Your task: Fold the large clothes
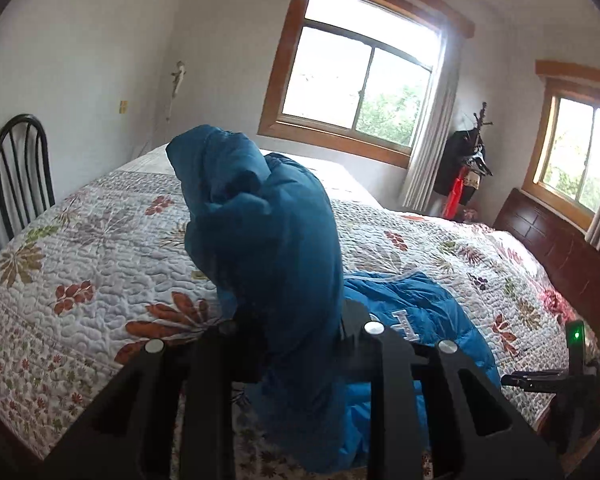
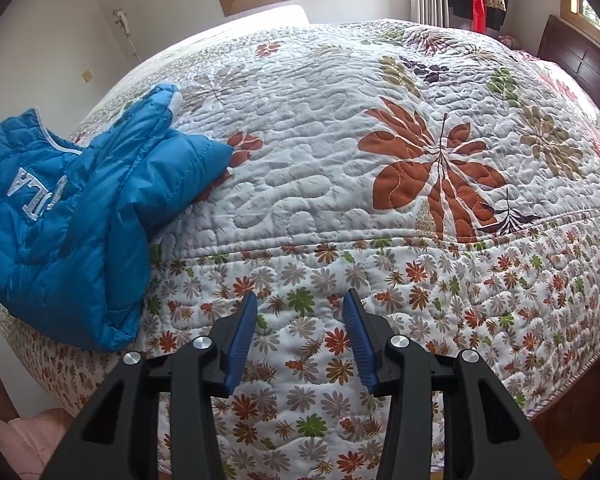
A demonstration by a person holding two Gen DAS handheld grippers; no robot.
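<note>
blue jacket (image 1: 268, 240) lifted by one claw over the bed (image 1: 100, 248)

a bunched part of the jacket is clamped in the left claw (image 1: 300, 332) and raised ahead of it, the rest trailing down to its right onto the floral quilt. the right claw (image 2: 300, 336) is held parted and empty above the quilt's edge, with the jacket's body lying well to its left.

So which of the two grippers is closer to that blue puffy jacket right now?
Left. The left gripper is shut on a bunched part of the blue jacket, holding it up off the bed. The right gripper is open and empty over the floral quilt, beside the jacket.
</note>
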